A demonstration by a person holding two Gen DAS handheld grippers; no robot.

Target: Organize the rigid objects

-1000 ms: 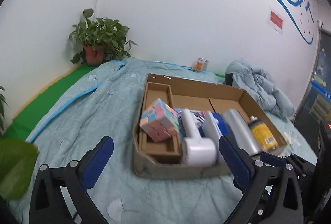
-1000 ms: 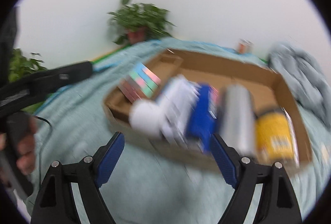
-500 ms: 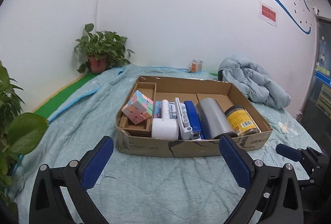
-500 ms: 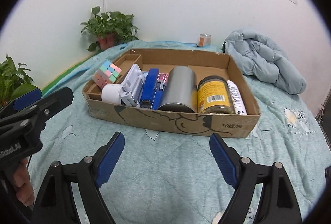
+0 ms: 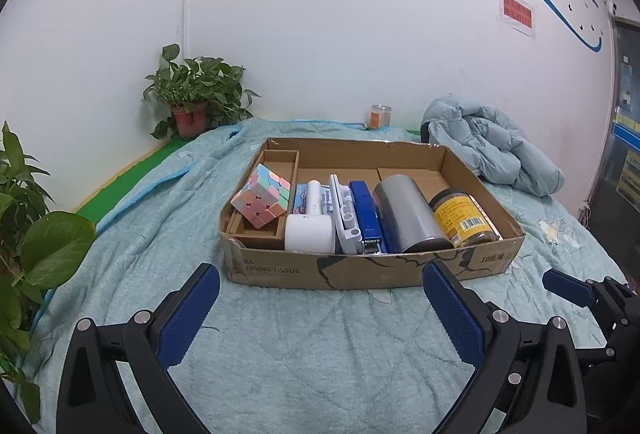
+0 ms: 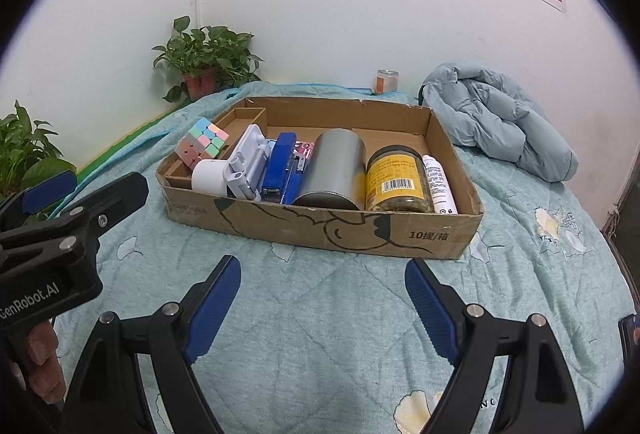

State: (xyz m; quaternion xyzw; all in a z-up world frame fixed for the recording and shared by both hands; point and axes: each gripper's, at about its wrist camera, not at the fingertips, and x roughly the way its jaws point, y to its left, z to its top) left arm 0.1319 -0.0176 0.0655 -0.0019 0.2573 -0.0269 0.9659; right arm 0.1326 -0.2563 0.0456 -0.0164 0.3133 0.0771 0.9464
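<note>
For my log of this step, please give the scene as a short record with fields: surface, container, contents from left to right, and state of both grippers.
surface: quilt
container: cardboard box, open top
contents, left to right: pastel cube, white roll, white case, blue stapler, steel cylinder, yellow-label jar, white tube
left gripper: jaws open, empty
right gripper: jaws open, empty
</note>
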